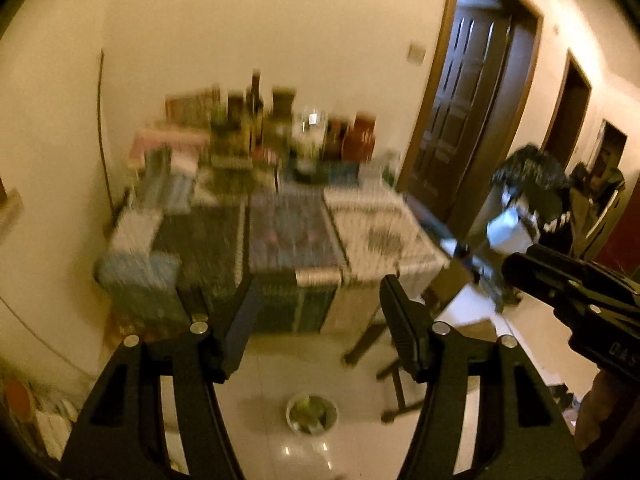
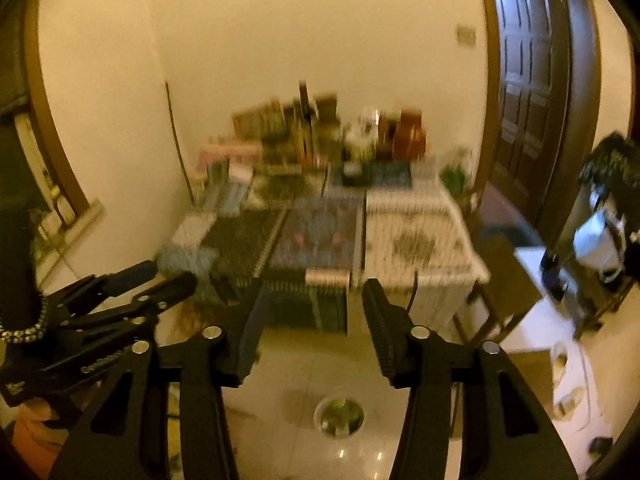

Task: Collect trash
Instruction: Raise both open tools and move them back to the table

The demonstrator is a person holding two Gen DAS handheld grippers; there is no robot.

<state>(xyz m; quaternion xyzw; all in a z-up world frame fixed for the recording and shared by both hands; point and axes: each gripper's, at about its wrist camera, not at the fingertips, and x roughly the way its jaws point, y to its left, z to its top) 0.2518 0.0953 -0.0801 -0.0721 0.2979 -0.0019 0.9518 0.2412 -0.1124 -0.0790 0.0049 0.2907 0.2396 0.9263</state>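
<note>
Standing ahead: cluttered table [image 1: 372, 236], bin [image 1: 312, 414] below.

We see a cluttered bench [image 1: 372, 236] at twelve o'clock against the wall, a dark door [image 1: 464, 120] at two o'clock, blurred.

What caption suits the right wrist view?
Empty, open right gripper raised above tiled floor, facing cluttered table; small bin below.
</note>
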